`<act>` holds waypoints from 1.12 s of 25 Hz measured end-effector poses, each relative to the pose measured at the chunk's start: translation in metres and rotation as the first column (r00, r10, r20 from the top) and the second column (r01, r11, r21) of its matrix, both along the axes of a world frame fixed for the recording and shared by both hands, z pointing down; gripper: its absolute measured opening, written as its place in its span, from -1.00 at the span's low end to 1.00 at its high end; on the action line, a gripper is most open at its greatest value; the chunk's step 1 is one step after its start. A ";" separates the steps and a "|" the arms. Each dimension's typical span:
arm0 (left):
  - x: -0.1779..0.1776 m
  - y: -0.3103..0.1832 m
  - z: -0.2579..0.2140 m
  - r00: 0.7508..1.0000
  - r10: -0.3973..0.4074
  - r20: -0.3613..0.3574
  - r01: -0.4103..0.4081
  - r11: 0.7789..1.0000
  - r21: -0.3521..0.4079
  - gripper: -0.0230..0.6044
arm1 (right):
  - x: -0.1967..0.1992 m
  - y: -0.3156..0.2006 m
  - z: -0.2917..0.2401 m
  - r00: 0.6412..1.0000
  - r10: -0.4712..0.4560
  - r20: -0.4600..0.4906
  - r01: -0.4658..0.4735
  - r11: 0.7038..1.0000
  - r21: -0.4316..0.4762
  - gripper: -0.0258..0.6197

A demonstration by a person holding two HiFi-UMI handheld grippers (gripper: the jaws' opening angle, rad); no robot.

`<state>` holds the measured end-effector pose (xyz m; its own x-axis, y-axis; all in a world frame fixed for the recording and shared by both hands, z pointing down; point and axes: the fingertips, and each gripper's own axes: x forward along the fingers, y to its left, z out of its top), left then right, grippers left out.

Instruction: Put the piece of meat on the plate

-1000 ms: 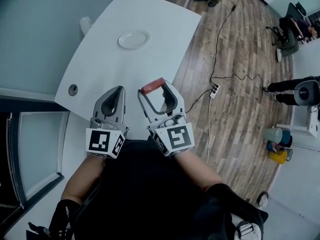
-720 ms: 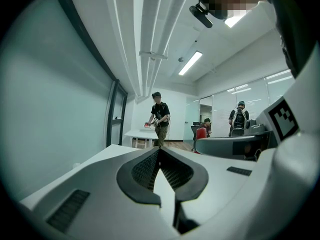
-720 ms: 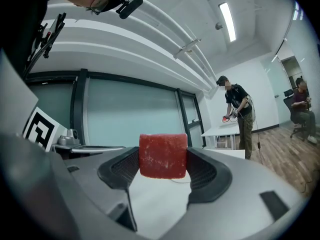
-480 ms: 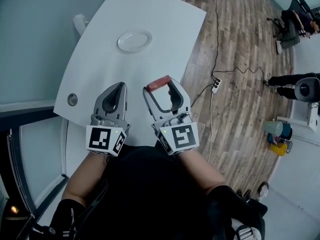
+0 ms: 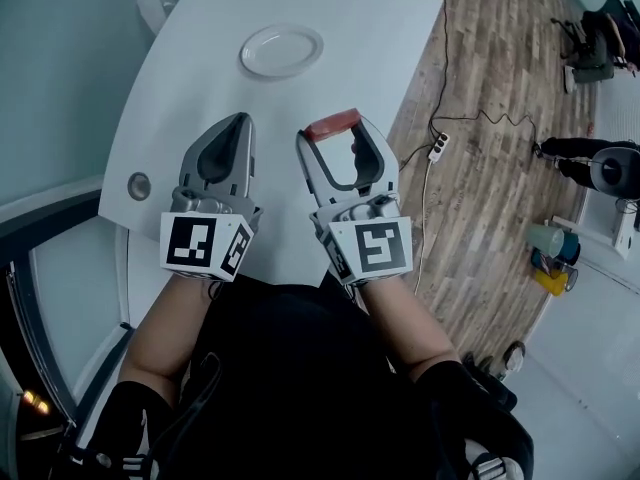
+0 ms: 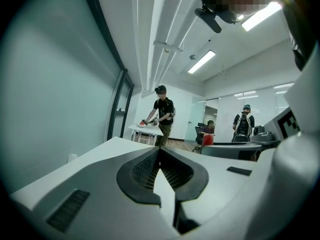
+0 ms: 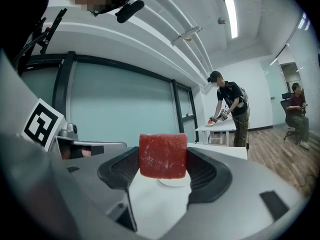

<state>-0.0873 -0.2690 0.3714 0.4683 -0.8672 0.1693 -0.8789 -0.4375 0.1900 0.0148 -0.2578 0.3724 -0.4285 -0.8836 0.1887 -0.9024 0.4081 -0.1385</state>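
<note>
A red block of meat [image 5: 331,125] [image 7: 163,155] is clamped between the tips of my right gripper [image 5: 333,128] [image 7: 163,159], which is shut on it above the near part of the white table [image 5: 380,28]. The white plate [image 5: 282,50] [image 7: 176,182] lies empty further along the table, ahead of both grippers. My left gripper [image 5: 235,122] [image 6: 159,154] hovers beside the right one, shut with its jaws together and nothing between them.
The table's right edge drops to a wooden floor [image 5: 480,78] with a cable and power strip [image 5: 437,148]. A round grommet hole [image 5: 139,185] sits at the table's left edge. A person [image 7: 231,111] works at another table far ahead.
Both grippers have advanced over the table toward the plate, the right one still carrying the meat. The plate sits closer in the head view.
</note>
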 end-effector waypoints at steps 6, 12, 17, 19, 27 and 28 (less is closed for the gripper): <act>-0.009 -0.021 0.007 1.000 -0.006 0.010 0.007 1.000 -0.017 -0.92 | -0.001 -0.020 0.008 1.000 0.004 -0.008 -0.004 1.000 -0.008 -0.02; -0.022 -0.047 0.033 1.000 0.009 0.014 -0.009 0.999 -0.040 -0.92 | -0.015 -0.046 0.032 0.999 0.020 -0.027 -0.021 0.999 -0.046 -0.02; -0.021 -0.060 0.043 0.999 0.022 0.035 -0.021 0.999 -0.041 -0.92 | -0.019 -0.063 0.036 0.999 0.029 -0.032 -0.031 0.998 -0.047 -0.02; -0.021 -0.062 0.047 0.999 0.026 0.043 -0.024 0.999 -0.045 -0.92 | -0.016 -0.066 0.042 0.998 0.045 -0.047 -0.048 0.996 -0.079 -0.02; -0.017 -0.084 0.075 0.998 0.040 0.041 -0.037 0.995 -0.093 -0.92 | -0.029 -0.093 0.063 0.999 0.030 -0.043 -0.033 0.996 -0.079 -0.02; -0.017 -0.088 0.081 0.998 0.042 0.040 -0.038 0.994 -0.102 -0.92 | -0.029 -0.097 0.069 0.998 0.026 -0.052 -0.031 0.996 -0.088 -0.02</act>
<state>-0.1043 -0.3570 0.4519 0.4925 -0.8256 0.2752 -0.8694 -0.4527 0.1980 -0.0146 -0.3546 0.4416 -0.3913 -0.8741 0.2877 -0.9203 0.3703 -0.1265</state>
